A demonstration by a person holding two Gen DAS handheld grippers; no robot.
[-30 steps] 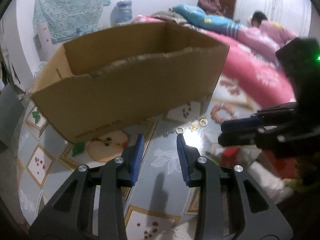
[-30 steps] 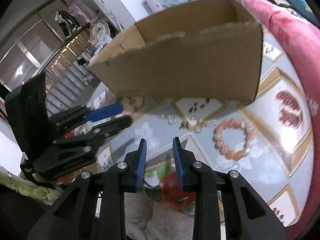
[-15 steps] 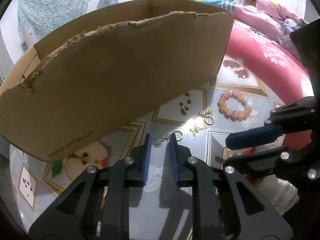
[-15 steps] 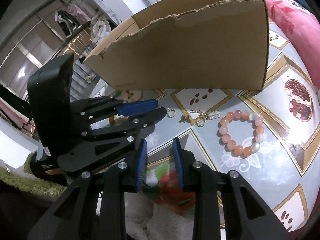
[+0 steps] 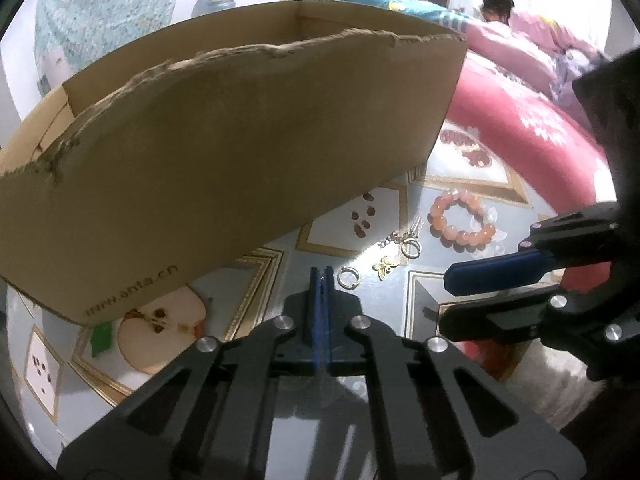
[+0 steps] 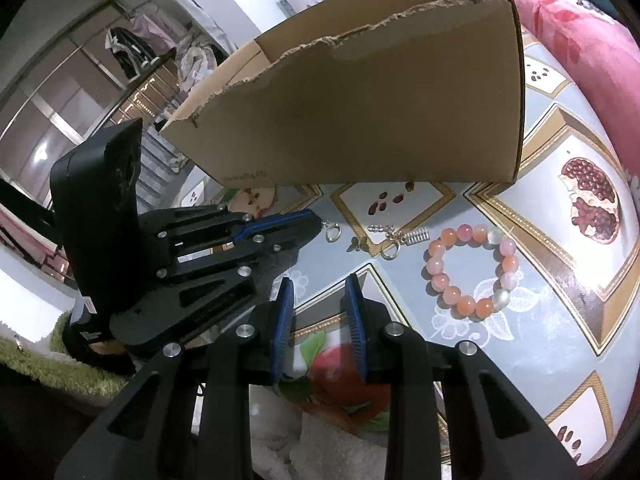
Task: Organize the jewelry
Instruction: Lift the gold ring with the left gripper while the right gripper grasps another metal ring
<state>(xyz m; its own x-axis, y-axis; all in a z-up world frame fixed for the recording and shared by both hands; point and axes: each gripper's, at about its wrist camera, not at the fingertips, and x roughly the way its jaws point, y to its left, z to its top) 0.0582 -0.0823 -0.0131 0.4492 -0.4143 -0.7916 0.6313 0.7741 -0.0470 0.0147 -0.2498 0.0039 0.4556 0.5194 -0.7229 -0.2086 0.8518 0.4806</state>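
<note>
cardboard box [image 6: 380, 112] walls off far side, small jewelry [image 6: 384, 240] crowds strip below, tablecloth [image 6: 540, 340] open nr bracelet [image 6: 472, 268]

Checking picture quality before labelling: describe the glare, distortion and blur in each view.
Left wrist view: bright glare on the glossy tablecloth beside the ring; fisheye bows the cardboard box. Right wrist view: evenly lit and fairly sharp, bead bracelet crisp, edges vignetted black.

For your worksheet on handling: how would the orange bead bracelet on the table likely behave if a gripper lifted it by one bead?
The bead bracelet is separate round beads on a loop, so it would probably sag and dangle rather than hold its ring shape. The beads look glossy, so the pads may slip off one. Pushed along the shiny tablecloth, it would likely slide and deform.
</note>
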